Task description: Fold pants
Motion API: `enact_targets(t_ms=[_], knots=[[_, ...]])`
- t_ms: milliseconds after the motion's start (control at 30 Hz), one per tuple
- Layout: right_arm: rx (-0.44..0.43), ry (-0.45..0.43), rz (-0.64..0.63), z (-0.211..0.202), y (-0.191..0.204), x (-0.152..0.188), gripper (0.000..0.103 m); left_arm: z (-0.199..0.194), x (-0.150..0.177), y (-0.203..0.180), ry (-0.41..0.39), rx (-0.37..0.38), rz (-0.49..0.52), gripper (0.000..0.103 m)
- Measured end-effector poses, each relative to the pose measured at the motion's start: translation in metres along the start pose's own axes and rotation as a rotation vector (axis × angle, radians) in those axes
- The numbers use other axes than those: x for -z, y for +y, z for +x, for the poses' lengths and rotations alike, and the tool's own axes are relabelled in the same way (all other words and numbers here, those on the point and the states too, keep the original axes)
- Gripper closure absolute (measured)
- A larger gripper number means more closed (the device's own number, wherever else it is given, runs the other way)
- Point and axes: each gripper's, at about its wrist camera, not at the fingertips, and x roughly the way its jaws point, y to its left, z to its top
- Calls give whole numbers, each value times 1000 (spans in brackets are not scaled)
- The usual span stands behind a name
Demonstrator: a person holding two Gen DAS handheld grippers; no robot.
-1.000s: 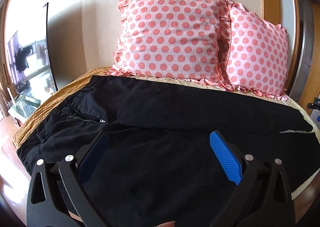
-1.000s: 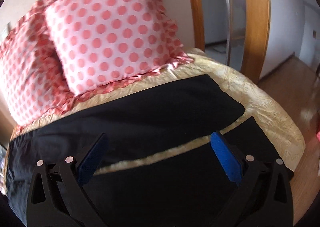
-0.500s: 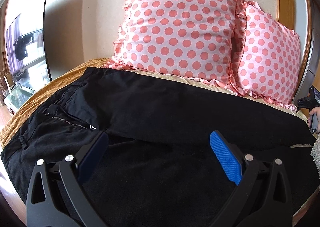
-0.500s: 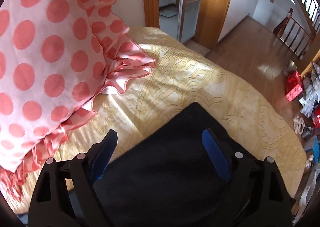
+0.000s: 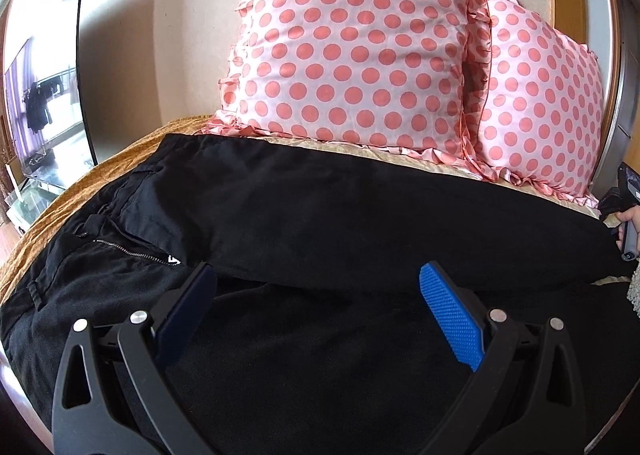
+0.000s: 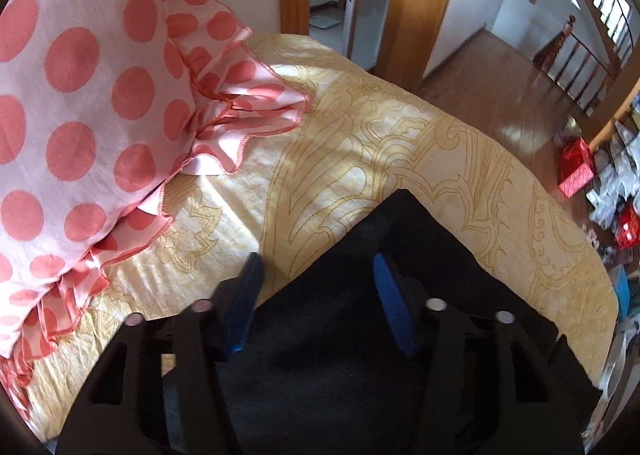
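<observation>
Black pants [image 5: 320,223] lie spread across the bed, waist and zipper [image 5: 132,251] at the left, legs running right. My left gripper [image 5: 316,295] is open and empty, low over the near leg by the crotch. In the right wrist view the far leg's hem corner [image 6: 404,231] lies on the yellow bedspread [image 6: 360,127]. My right gripper [image 6: 316,275] straddles that hem, its jaws partly closed with a gap left around the cloth. The right gripper also shows at the left wrist view's right edge [image 5: 624,211].
Two pink polka-dot pillows [image 5: 352,55] [image 6: 80,75] stand against the wall behind the pants. A mirror [image 5: 44,103] is at the left. The bed's edge drops to a wooden floor [image 6: 500,87] with clutter [image 6: 600,191] at the right.
My right gripper has moved to the far leg's hem and narrowed its jaws around it. My left gripper has moved lower and closer to the pants, still open.
</observation>
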Motion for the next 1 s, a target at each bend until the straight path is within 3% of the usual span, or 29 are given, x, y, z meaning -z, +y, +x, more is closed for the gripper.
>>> enact_targets(t_ms=[33,67,233,500,733,867,1000], knots=[[-12,-4,7,-3,-2,0,85,-2,1,0,-13,-11,0,2],[-47,-5,25,-6,-6,1,90,-5,2,0,-27,-19,-1,2],[-210,-10,92,-13,-41,7,100,-13,3,1,-39,-55,63,2],[-406,-67,130,-64,-80,42,101,-20,4,31,45,109,-107,2],[-525,-128,90,-121,-134,99,101,-43,2,36,-47,-43,-72,2],[-580,-151,79,-138,-158,127,101,-52,-5,45,-89,-42,-116,2],[-588,-196,61,-154,-180,158,101,-43,-30,42,-23,-24,-52,2]])
